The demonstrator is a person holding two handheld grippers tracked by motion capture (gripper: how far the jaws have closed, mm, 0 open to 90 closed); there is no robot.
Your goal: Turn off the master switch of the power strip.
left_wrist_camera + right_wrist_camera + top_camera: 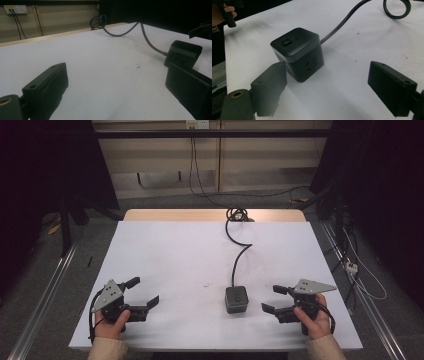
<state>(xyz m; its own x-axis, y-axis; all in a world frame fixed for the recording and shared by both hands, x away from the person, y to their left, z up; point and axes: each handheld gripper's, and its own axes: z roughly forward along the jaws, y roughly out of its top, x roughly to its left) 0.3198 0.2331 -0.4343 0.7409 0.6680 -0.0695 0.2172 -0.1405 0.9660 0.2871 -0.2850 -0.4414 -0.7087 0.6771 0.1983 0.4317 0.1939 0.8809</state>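
Right gripper view: my right hand-held gripper [325, 83] is spread wide, pinching nothing, near the black plastic cube-shaped power socket [298, 52] on the white counter [352, 37]. I judge centring the cube between both pads, clear of its cable, matters. Left hand-held gripper [142, 295] spread, idle.

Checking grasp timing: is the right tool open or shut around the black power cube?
Open. The right tool has its jaws wide apart beside the power cube, and neither jaw presses on it.
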